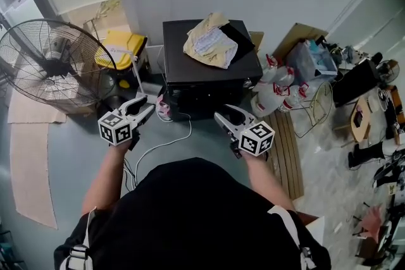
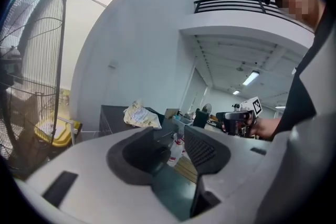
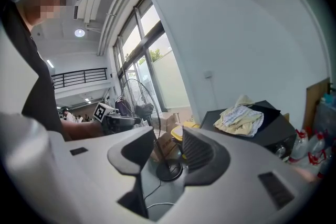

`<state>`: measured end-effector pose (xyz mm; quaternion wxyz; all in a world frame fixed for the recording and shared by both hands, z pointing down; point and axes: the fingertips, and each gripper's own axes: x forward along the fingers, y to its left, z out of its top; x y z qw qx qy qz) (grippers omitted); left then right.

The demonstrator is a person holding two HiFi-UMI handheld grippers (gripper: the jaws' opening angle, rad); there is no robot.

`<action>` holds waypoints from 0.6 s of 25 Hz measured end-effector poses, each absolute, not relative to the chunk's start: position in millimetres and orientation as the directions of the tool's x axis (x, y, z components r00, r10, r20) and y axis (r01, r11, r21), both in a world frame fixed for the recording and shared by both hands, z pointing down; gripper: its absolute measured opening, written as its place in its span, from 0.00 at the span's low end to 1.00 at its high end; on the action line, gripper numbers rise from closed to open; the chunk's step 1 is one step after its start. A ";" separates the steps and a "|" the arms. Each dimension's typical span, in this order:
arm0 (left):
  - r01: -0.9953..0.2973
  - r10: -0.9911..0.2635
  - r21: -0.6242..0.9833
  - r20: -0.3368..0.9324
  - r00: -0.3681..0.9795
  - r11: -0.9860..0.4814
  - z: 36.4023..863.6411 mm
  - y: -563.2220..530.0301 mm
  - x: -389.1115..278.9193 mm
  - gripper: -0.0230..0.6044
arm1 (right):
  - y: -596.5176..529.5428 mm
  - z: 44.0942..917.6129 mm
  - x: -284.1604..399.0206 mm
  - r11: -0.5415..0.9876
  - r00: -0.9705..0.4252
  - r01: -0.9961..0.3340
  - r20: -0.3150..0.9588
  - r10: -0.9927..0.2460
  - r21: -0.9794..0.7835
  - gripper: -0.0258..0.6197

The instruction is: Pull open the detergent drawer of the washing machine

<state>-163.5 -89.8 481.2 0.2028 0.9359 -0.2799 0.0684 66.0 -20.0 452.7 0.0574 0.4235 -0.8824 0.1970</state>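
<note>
Facing the black washing machine (image 1: 209,69), the left tongs (image 1: 149,109) and right tongs (image 1: 221,116) are held just before its front, each pair kept apart with nothing between. Its detergent drawer cannot be made out. Labels on the bottles (image 1: 277,89) right of it are too small to be read.

A black short-sleeved shirt (image 1: 190,212) is worn; the light-grey left gripper (image 1: 145,105) and right gripper (image 1: 222,116) are each capped by a black-marked white cube (image 1: 115,128).
</note>
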 end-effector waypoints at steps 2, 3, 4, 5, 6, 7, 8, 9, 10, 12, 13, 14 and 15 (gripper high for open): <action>-0.545 -0.488 0.340 0.242 0.838 -0.767 481.7 -92.7 -165.7 0.33 | -22.2 452.4 63.6 0.556 -0.629 -0.774 0.262 -0.732 -0.303 0.30; -0.541 -0.485 0.340 0.243 0.840 -0.769 482.4 -93.8 -166.6 0.33 | -22.8 452.3 62.7 0.552 -0.626 -0.775 0.259 -0.735 -0.308 0.30; -0.539 -0.482 0.340 0.242 0.842 -0.771 482.9 -94.6 -167.5 0.33 | -23.0 452.3 62.0 0.548 -0.624 -0.777 0.256 -0.739 -0.311 0.30; -0.536 -0.480 0.341 0.241 0.844 -0.772 483.3 -95.3 -168.4 0.33 | -22.8 452.6 61.4 0.544 -0.621 -0.778 0.254 -0.742 -0.313 0.29; -0.535 -0.479 0.343 0.239 0.845 -0.772 483.7 -95.9 -169.5 0.33 | -22.5 453.4 61.0 0.542 -0.618 -0.780 0.254 -0.744 -0.313 0.29; -0.534 -0.479 0.344 0.236 0.845 -0.772 484.3 -96.5 -170.6 0.33 | -22.3 454.5 60.7 0.539 -0.616 -0.782 0.255 -0.746 -0.312 0.28; -0.534 -0.479 0.346 0.235 0.846 -0.772 485.1 -97.2 -171.7 0.33 | -22.5 455.7 60.8 0.537 -0.614 -0.784 0.256 -0.747 -0.311 0.27; -0.533 -0.479 0.348 0.234 0.846 -0.771 486.0 -98.0 -172.5 0.33 | -23.1 456.6 61.0 0.535 -0.612 -0.785 0.258 -0.748 -0.312 0.27; -0.532 -0.479 0.350 0.233 0.846 -0.771 486.9 -98.8 -173.1 0.33 | -24.2 456.9 61.4 0.532 -0.610 -0.786 0.259 -0.749 -0.314 0.27; -0.530 -0.475 0.353 0.234 0.848 -0.771 488.1 -100.6 -174.1 0.33 | -27.3 456.1 61.9 0.525 -0.606 -0.789 0.257 -0.753 -0.320 0.26; -0.528 -0.473 0.354 0.235 0.849 -0.772 488.5 -101.5 -174.5 0.33 | -29.0 455.5 61.9 0.522 -0.603 -0.790 0.256 -0.755 -0.321 0.26; -0.527 -0.471 0.355 0.236 0.850 -0.772 488.9 -102.4 -174.9 0.33 | -30.6 455.3 61.4 0.520 -0.602 -0.791 0.256 -0.757 -0.322 0.26; -0.526 -0.470 0.356 0.236 0.850 -0.772 489.5 -103.1 -175.3 0.33 | -31.9 455.9 60.7 0.520 -0.601 -0.792 0.257 -0.757 -0.321 0.26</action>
